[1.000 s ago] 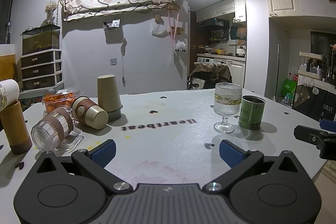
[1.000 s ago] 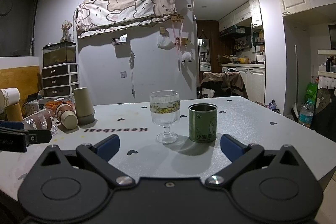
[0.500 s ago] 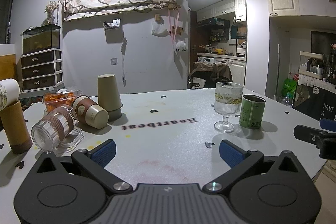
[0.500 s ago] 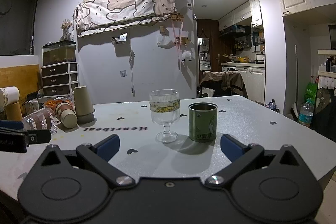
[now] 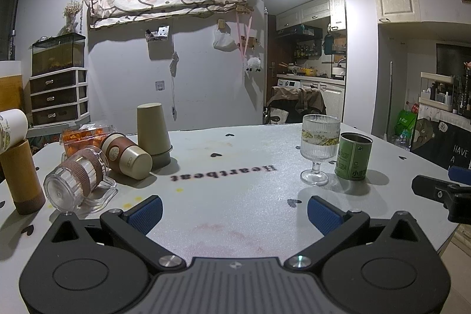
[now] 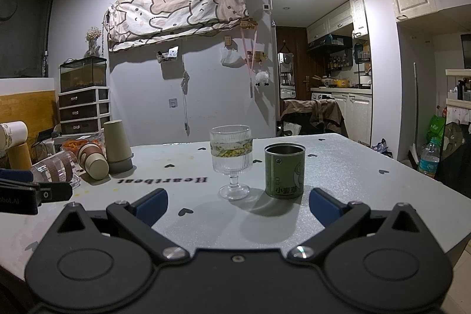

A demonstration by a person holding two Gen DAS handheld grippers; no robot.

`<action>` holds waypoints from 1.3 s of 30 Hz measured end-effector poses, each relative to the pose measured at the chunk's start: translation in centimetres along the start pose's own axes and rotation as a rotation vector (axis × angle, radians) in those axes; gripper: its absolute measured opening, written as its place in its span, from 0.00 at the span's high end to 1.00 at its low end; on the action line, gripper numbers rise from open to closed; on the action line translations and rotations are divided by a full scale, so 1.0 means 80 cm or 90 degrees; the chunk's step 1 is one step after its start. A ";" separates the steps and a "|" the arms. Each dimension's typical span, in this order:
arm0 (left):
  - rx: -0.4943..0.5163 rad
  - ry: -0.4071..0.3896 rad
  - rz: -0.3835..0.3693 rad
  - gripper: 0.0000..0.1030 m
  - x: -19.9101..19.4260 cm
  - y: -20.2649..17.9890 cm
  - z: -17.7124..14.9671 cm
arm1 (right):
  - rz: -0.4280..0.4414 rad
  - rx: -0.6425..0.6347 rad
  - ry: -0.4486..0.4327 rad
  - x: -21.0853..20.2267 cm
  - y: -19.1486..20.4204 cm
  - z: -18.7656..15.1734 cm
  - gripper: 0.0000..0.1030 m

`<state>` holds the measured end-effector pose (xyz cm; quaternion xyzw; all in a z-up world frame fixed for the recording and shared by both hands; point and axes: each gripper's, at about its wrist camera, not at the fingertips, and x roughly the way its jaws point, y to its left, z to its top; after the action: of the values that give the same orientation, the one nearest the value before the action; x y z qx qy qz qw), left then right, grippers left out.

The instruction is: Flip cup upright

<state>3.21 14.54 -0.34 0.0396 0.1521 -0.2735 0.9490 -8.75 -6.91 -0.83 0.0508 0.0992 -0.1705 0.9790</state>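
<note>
A beige cup (image 5: 153, 134) stands upside down at the far left of the table; it also shows in the right wrist view (image 6: 117, 145). A cream cup with a brown band (image 5: 127, 155) lies on its side beside it. A clear cup with a brown sleeve (image 5: 76, 180) lies on its side nearer me. A ribbed stemmed glass (image 6: 231, 159) and a green tin (image 6: 284, 171) stand upright. My left gripper (image 5: 234, 209) is open and empty above the table's near part. My right gripper (image 6: 238, 205) is open and empty, just short of the glass and tin.
A brown cylinder (image 5: 20, 175) with a white roll on top stands at the left edge. A clear box of orange food (image 5: 81, 137) sits behind the fallen cups. The table (image 5: 235, 175) bears the word "Heartbeat". Its right edge drops to the floor.
</note>
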 end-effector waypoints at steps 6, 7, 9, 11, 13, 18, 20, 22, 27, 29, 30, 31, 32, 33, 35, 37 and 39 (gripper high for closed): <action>0.000 0.000 0.000 0.00 0.000 0.000 0.000 | -0.001 0.000 0.001 0.000 0.000 0.000 0.00; 0.000 0.000 0.000 0.00 0.000 0.000 0.000 | -0.001 0.000 0.001 0.001 0.000 -0.001 0.00; 0.000 0.000 0.000 0.00 0.000 0.000 0.000 | -0.001 0.000 0.001 0.001 0.000 -0.003 0.00; 0.000 0.001 0.000 0.00 0.000 0.000 0.000 | 0.000 0.000 0.001 0.001 -0.001 -0.005 0.00; 0.000 0.001 0.000 0.00 0.000 0.000 0.000 | 0.000 0.000 0.002 0.001 -0.001 -0.008 0.00; 0.000 0.001 -0.001 0.00 0.000 0.000 0.000 | 0.000 0.000 0.001 0.000 0.000 -0.001 0.00; 0.000 0.001 -0.001 0.00 0.000 0.001 0.000 | 0.000 -0.001 0.001 0.000 0.000 0.002 0.00; 0.000 0.001 0.000 0.00 0.000 0.000 0.000 | 0.000 -0.001 0.000 0.000 0.000 0.001 0.00; 0.000 0.001 0.000 0.00 0.000 0.000 0.001 | 0.000 -0.001 0.001 0.000 0.000 0.001 0.00; 0.000 0.001 0.000 0.00 0.000 0.000 0.000 | 0.000 -0.001 0.002 0.001 0.000 -0.001 0.00; 0.000 0.001 0.000 0.00 0.000 0.000 0.001 | 0.000 -0.001 0.002 0.001 0.000 -0.002 0.00; 0.000 0.001 0.000 0.00 0.000 0.000 0.001 | 0.000 -0.001 0.002 0.001 0.000 -0.003 0.00; 0.000 0.001 0.000 0.00 0.000 0.000 0.001 | 0.000 -0.001 0.003 0.001 0.000 -0.004 0.00; 0.000 0.001 0.000 0.00 0.000 0.000 0.001 | 0.000 -0.001 0.003 0.000 -0.001 -0.005 0.00; 0.000 0.001 0.000 0.00 0.000 0.000 0.001 | 0.000 -0.001 0.001 0.000 0.000 0.004 0.00; 0.000 0.001 0.000 0.00 0.000 0.000 0.001 | 0.000 -0.002 0.002 0.000 0.000 0.002 0.00; 0.000 0.001 0.000 0.00 0.000 0.000 0.001 | 0.000 -0.002 0.002 0.001 0.000 -0.001 0.00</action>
<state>3.21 14.53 -0.29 0.0398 0.1527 -0.2735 0.9488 -8.73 -6.94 -0.91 0.0496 0.1012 -0.1704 0.9789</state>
